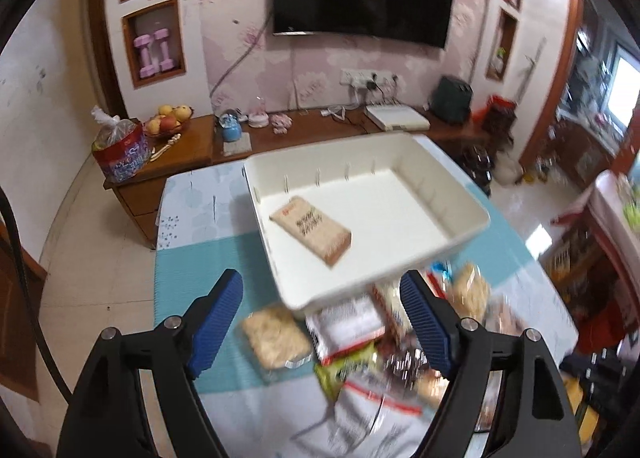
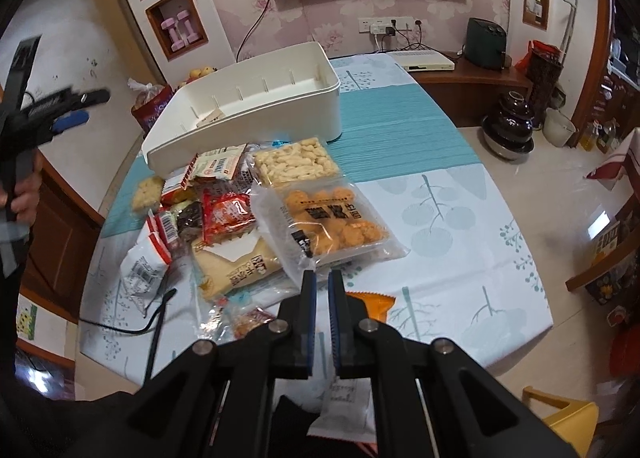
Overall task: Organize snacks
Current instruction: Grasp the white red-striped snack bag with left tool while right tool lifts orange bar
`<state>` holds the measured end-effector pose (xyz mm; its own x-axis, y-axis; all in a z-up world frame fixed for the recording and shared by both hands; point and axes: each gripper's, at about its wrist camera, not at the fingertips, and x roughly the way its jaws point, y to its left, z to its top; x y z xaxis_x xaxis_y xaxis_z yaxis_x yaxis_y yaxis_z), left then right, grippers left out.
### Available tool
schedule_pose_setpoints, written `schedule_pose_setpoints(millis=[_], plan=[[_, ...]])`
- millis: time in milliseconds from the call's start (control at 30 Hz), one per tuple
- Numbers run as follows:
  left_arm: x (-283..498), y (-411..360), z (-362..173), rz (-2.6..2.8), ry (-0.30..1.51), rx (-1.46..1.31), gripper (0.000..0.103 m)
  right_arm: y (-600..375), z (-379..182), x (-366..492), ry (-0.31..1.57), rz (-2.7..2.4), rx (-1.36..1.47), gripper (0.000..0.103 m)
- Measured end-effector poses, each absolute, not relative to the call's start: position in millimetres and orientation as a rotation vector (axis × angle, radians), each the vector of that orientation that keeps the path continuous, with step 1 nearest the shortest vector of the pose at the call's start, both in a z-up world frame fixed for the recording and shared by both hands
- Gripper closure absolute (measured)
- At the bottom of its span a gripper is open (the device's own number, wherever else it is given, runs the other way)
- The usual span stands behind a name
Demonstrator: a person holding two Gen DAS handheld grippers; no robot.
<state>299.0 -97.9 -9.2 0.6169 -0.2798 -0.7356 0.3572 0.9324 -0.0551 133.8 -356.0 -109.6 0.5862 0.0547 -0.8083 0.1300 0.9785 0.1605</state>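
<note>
Light, crinkly, slippery snack packets (image 2: 256,217) heaped on the surface just near of the white bin (image 2: 256,113), 1 brown packet (image 1: 311,233) already inside; probably best pinched by a flat sealed edge, gently, since the contents look crushable. Left claw (image 1: 320,322) spread wide and empty, raised over the heap. Right claw (image 2: 322,290) low at the near edge, nearly together, gripping nothing visible.

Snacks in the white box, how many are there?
1. A brown packet lies flat in the white box, near its slotted wall. The other snacks sit outside on the table; none seem hidden.
</note>
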Motion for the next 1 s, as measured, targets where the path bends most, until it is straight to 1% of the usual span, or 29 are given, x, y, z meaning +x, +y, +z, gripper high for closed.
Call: schedule_pose_setpoints(millis=[67, 100, 133, 167, 367, 500, 533, 567, 633, 1000], plan=[[287.2, -95.8, -8.8, -0.404, 0.857, 0.140, 0.019, -355.1, -108.5, 130.5, 0.944, -0.055, 0.222, 0.083], [282.7, -96.0, -8.6, -0.424, 0.867, 0.156, 0.017, -355.2, -108.3, 128.7, 0.945, -0.060, 0.231, 0.073], [276.4, -95.6, -8.7, -0.448, 0.875, 0.172, 0.017, -356.1, -108.6, 126.9, 0.946, -0.061, 0.241, 0.066], [270.0, -95.3, -9.0, -0.468, 0.880, 0.187, 0.016, -357.1, -109.2, 125.1, 0.948, -0.061, 0.256, 0.064], [243.9, -100.7, -23.5, -0.591, 0.956, 0.248, 0.015, -361.8, -116.3, 117.3, 0.982, -0.083, 0.312, 0.063], [233.6, -110.0, -49.4, -0.602, 1.035, 0.323, 0.015, -362.4, -124.7, 113.9, 1.016, -0.097, 0.328, 0.062], [231.6, -113.0, -58.0, -0.603, 1.060, 0.338, 0.015, -362.5, -127.2, 113.7, 1.027, -0.099, 0.331, 0.060], [231.4, -115.0, -65.0, -0.601, 1.082, 0.351, 0.015, -362.6, -130.0, 114.0, 1.040, -0.102, 0.334, 0.057], [231.5, -116.8, -81.4, -0.596, 1.132, 0.370, 0.015, -362.2, -135.4, 114.2, 1.064, -0.113, 0.334, 0.054], [246.1, -132.9, -147.4, -0.571, 1.344, 0.417, 0.015, -367.6, -164.8, 124.5, 1.193, -0.168, 0.346, 0.053]])
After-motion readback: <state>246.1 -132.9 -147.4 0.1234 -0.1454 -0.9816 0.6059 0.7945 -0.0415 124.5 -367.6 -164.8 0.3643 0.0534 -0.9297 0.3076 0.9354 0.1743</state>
